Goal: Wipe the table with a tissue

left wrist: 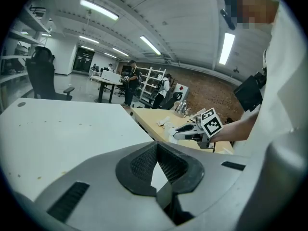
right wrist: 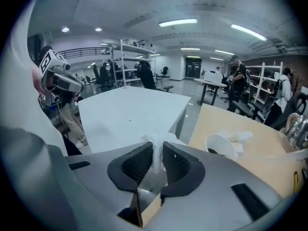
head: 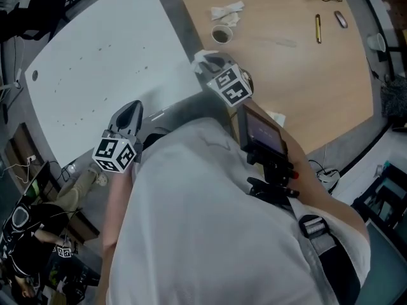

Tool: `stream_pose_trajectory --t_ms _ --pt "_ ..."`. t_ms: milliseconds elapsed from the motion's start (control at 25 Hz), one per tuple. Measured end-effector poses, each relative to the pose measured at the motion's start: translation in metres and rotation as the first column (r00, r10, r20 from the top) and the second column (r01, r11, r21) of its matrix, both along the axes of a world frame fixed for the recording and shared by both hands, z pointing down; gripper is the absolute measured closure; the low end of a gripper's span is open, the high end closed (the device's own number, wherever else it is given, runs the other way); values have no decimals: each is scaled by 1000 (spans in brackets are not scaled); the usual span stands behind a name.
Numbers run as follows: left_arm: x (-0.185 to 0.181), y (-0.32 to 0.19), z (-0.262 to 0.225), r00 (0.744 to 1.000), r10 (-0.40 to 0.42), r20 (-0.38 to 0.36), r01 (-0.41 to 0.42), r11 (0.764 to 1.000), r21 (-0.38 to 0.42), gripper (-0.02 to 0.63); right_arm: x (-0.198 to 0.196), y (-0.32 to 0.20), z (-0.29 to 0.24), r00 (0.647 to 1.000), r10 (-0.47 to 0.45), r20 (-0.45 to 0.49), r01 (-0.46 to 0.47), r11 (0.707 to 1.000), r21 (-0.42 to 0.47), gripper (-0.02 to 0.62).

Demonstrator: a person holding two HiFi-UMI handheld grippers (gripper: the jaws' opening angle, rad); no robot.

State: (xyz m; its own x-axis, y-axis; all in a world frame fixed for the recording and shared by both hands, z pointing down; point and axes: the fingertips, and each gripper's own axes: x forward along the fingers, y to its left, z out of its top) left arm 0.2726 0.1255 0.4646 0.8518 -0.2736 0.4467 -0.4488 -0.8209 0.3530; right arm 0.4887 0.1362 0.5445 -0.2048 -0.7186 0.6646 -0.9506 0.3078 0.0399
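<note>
The tissue point(right wrist: 157, 139) is a small white crumpled wad pinched between the jaws of the right gripper point(right wrist: 155, 154), which are drawn in narrow on it. A tuft stands up past the pads and the rest is squeezed into the slot between them. It is off every surface, carried in the air.

In the head view this gripper sits above the grey gap where two tables meet. The white table point(head: 95, 62) stretches ahead and to its left, and the wooden table point(head: 305, 75) ahead and to its right. The wad points forward along the jaws, so the wiping face is the protruding tuft, and the tabletops lie ahead of it and lower down. Judging from that, the next move calls for tipping the jaws down so that the tuft, not the pads, meets the surface. The pictures do not show which of the two tables is meant.

The left gripper point(left wrist: 157, 150) is held low and back over the near edge of the white table, apart from the right one. Its jaws are together at the tips with nothing in them; only the pale tabletop shows through the slit behind the tips. It carries no tissue, so the wiping falls to the right hand.

Farther out on the wooden table stand a paper cup point(head: 222, 35) and, beside it, some crumpled tissues point(head: 227, 11). A pen point(head: 318, 28) lies well beyond them.
</note>
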Motion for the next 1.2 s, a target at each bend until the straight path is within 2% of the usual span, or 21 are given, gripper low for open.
stream_pose_trajectory --t_ms 200,480,680,920,1200 --pt "-28 8 8 998 -60 9 60 998 -35 600 -36 -6 2 996 -87 20 87 996 -34 523" --pt "-69 3 15 985 -171 1 171 985 -32 600 -80 -48 19 986 -141 90 145 989 -42 523" --pt "-96 -1 19 976 -216 -2 215 975 -52 600 -99 -77 38 985 -168 40 171 981 -91 523" --pt "-123 -13 15 969 -246 -7 245 969 -40 600 -73 -121 40 991 -116 -73 111 991 -72 523" --pt "-150 -18 13 954 -300 2 299 953 -48 600 -39 -169 53 991 -2 -132 -11 995 -95 523"
